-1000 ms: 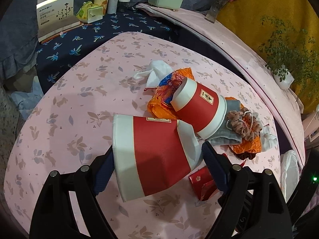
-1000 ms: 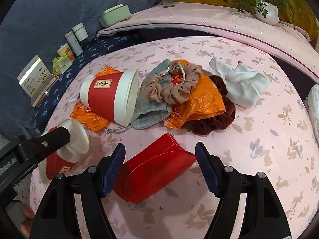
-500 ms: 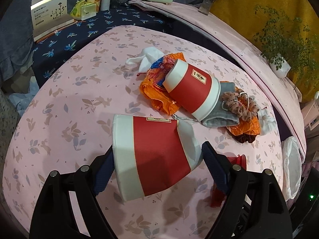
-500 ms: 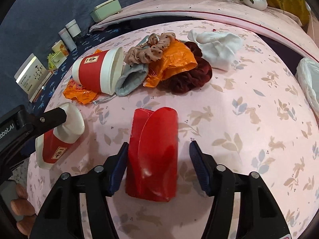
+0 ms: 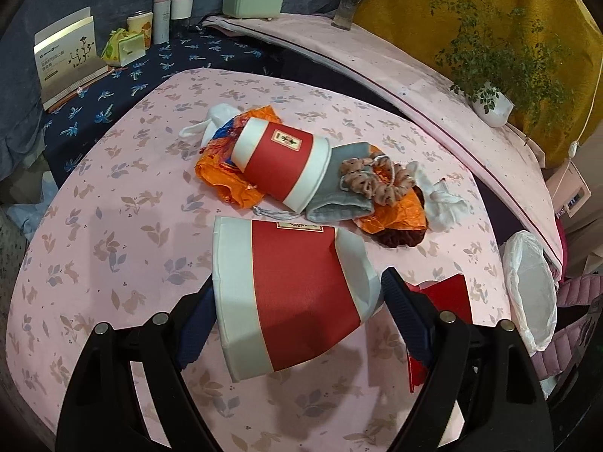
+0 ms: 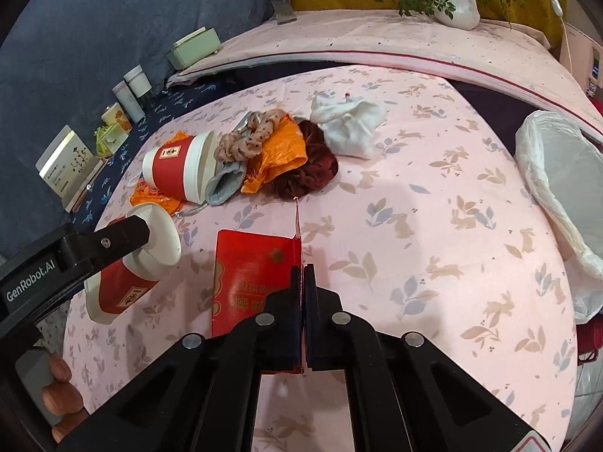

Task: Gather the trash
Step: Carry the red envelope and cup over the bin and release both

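My left gripper point(image 5: 297, 293) is shut on a red and white paper cup point(image 5: 301, 286), held on its side above the pink tablecloth point(image 5: 113, 233). In the right wrist view that same cup point(image 6: 128, 278) hangs at the left. My right gripper point(image 6: 303, 275) is shut on a flattened red paper packet point(image 6: 252, 275), with the jaws pressed together on its folded edge. The packet point(image 5: 448, 293) also shows beside the left gripper's right finger. A second red and white cup point(image 5: 280, 167) lies on its side on an orange plastic bag point(image 5: 226, 184) in the pile beyond.
In the pile are a grey pouch point(image 6: 226, 180), a beige scrunchie point(image 6: 248, 139), a dark red scrunchie point(image 6: 305, 173) and a white cloth point(image 6: 350, 124). A bin with a white liner point(image 6: 565, 173) stands at the table's right edge. Boxes and jars sit on the dark cloth at the far left.
The right gripper's jaws closed on the red packet, squashed it flat and lifted it. Both grippers drew back from the pile, and the white-lined bin came into view.
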Tool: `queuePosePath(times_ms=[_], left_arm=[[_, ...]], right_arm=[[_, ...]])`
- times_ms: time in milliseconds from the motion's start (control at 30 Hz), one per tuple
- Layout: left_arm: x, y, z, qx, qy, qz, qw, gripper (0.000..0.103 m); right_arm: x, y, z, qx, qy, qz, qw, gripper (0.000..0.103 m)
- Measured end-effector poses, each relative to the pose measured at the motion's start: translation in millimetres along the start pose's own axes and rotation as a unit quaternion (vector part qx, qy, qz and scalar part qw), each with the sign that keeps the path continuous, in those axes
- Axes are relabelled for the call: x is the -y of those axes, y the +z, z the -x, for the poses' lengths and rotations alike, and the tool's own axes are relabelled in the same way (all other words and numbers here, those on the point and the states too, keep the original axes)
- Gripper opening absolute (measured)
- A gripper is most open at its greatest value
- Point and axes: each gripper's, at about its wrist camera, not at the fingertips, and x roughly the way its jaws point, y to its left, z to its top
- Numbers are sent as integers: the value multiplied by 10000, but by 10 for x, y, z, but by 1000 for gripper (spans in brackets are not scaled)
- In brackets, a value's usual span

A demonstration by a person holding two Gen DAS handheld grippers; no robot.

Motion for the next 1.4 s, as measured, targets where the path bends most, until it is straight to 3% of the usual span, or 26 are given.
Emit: queuePosePath(times_ms=[467, 833, 1033, 1233, 1400], left_arm=[[935, -114, 245, 172, -401, -744, 9963, 80], [1796, -208, 270, 248, -778, -1384, 9870, 80], [2331, -267, 189, 183, -1155, -1795, 9768, 80], [2879, -305, 87, 149, -1698, -2307, 9580, 80], [3226, -301, -58, -106, -2191, -2427, 9450, 80]], right_arm=[[751, 157, 599, 702, -213, -600, 9955, 2], [1530, 227, 892, 1021, -487, -1168, 9867, 2], [1964, 287, 989, 1158, -729, -1418, 9804, 2], [2401, 326, 1086, 1270, -1093, -1667, 9717, 2], [2704, 347, 1126, 1326, -1307, -1893, 9641, 2]])
